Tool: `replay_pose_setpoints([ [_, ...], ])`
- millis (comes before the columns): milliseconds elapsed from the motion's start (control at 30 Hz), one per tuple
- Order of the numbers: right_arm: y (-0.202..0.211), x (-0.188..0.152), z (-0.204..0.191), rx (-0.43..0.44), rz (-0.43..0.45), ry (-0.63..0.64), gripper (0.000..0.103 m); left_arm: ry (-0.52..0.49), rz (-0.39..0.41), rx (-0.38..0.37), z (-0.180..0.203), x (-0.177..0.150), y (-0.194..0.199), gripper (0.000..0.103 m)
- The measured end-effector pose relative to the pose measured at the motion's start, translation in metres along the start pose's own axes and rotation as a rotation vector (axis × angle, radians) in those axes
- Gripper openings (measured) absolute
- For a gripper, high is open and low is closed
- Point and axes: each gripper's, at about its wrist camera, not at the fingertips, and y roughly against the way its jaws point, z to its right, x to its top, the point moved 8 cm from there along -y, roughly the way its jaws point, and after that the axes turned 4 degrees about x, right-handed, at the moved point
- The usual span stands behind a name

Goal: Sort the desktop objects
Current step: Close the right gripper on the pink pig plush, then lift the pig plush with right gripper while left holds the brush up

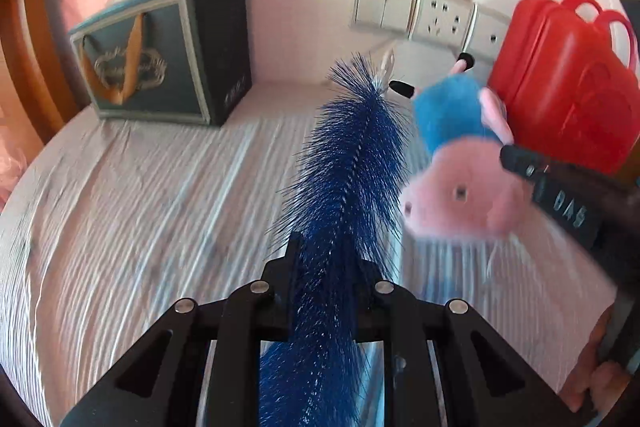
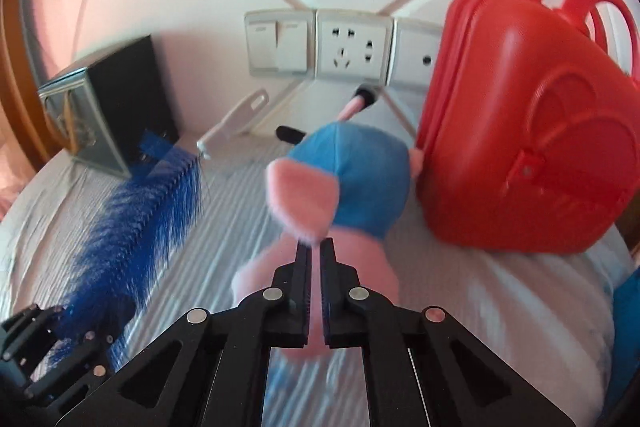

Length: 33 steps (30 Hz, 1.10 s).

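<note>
Covering the desk (image 1: 120, 211) is a pale ribbed cloth, rumpled in long ridges, and the far edge meets a white wall with pink-tinged panel lines. On that wall sits a row of light switches and a socket plate (image 2: 352, 45). A dark box with a framed gold emblem (image 1: 160, 55) stands at the far left, and a red plastic case with looped handles (image 2: 528, 131) stands upright at the far right.

The left gripper (image 1: 326, 267) has its fingers clenched on a blue bristle brush (image 1: 352, 155), which runs away from the camera toward the wall. The right gripper (image 2: 315, 251) has its fingers clamped on the pink part of a pink plush toy in a blue top (image 2: 352, 183), which is just left of the red case.

Only the right wrist view shows the brush's white handle (image 2: 236, 119) at the far end, near the wall, and the left gripper from the side at the near left. Only the left wrist view shows the toy's face and the emblem on the box front.
</note>
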Motion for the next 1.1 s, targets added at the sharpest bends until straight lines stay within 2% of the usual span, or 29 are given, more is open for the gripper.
replay_pose_setpoints([
  [67, -0.001, -0.005, 0.003, 0.009, -0.042, -0.001, 0.018, 0.010, -0.038, 0.005, -0.003, -0.010, -0.004, 0.018],
  [133, -0.004, -0.005, 0.007, -0.004, -0.066, -0.019, 0.058, 0.040, -0.070, 0.005, -0.006, -0.015, -0.014, 0.019],
  [167, -0.011, 0.002, 0.008, -0.003, -0.069, -0.025, 0.067, 0.051, -0.081, 0.009, -0.008, -0.014, -0.019, 0.027],
  [200, -0.014, 0.002, 0.009, -0.006, -0.076, -0.025, 0.081, 0.054, -0.089, 0.020, -0.010, -0.012, -0.024, 0.039],
  [233, -0.018, 0.003, 0.010, -0.008, -0.083, -0.023, 0.086, 0.048, -0.094, 0.027, -0.010, -0.010, -0.030, 0.044],
  [267, -0.026, 0.007, 0.013, -0.018, -0.090, -0.017, 0.086, 0.037, -0.098, 0.028, -0.009, -0.008, -0.036, 0.050],
  [333, -0.043, 0.009, 0.018, -0.053, -0.116, -0.012, 0.093, 0.025, -0.115, 0.045, -0.009, -0.007, -0.050, 0.052],
  [400, -0.055, 0.003, 0.024, -0.041, -0.140, -0.037, 0.095, 0.030, -0.143, 0.056, -0.011, -0.011, -0.064, 0.053],
  [433, -0.063, -0.001, 0.026, -0.023, -0.161, -0.055, 0.101, 0.035, -0.160, 0.056, -0.012, -0.014, -0.070, 0.053],
  [567, -0.102, -0.007, 0.019, 0.074, -0.221, -0.096, 0.103, 0.024, -0.126, 0.059, -0.009, -0.015, -0.073, 0.054],
  [633, -0.112, -0.017, 0.015, 0.139, -0.264, -0.136, 0.092, 0.017, -0.105, 0.061, -0.010, -0.017, -0.072, 0.050],
  [667, -0.107, -0.017, 0.013, 0.133, -0.247, -0.131, 0.089, 0.017, -0.103, 0.060, -0.011, -0.017, -0.071, 0.043],
  [733, -0.093, -0.022, 0.007, 0.134, -0.255, -0.108, 0.081, 0.031, -0.113, 0.037, -0.013, -0.020, -0.067, 0.034],
  [800, -0.075, -0.033, 0.003, 0.140, -0.270, -0.077, 0.080, 0.038, -0.131, 0.011, -0.014, -0.026, -0.061, 0.026],
  [900, -0.044, -0.062, 0.000, 0.168, -0.319, -0.056, 0.080, 0.011, -0.150, 0.021, -0.014, -0.041, -0.043, 0.026],
  [1100, 0.039, -0.151, 0.009, 0.168, -0.432, -0.044, 0.082, -0.032, -0.210, 0.007, -0.014, -0.083, 0.004, 0.026],
])
